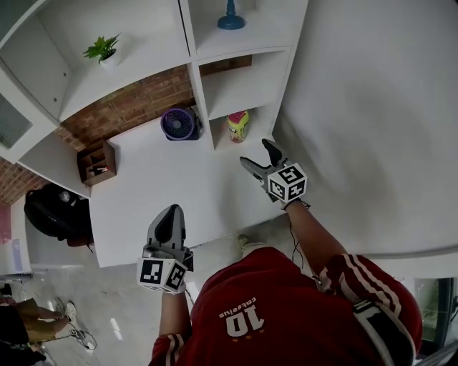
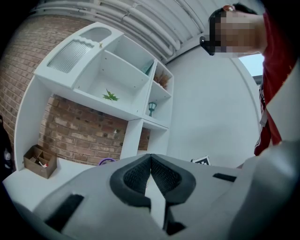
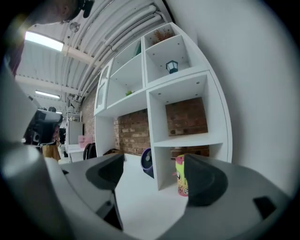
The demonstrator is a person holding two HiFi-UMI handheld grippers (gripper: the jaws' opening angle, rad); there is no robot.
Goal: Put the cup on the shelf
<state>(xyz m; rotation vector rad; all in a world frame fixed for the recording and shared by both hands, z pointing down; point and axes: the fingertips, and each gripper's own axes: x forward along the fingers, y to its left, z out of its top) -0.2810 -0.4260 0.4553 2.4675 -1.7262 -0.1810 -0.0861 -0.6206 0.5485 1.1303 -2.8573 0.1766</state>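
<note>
The yellow cup (image 1: 237,126) with a pink rim and a cartoon print stands upright in the lowest compartment of the white shelf (image 1: 247,82), on the white desk. In the right gripper view the cup (image 3: 181,176) shows partly behind the right jaw pad. My right gripper (image 1: 258,159) hovers a short way in front of the cup, open, with nothing between its jaws. My left gripper (image 1: 169,218) hangs over the desk's near edge, shut and empty; its pads (image 2: 151,176) meet at the tips.
A purple fan (image 1: 178,123) stands left of the shelf's divider. A brown organiser box (image 1: 96,163) sits at the desk's left end. A small potted plant (image 1: 104,50) and a blue lantern (image 1: 230,16) occupy upper shelves. A white wall (image 1: 372,107) lies to the right.
</note>
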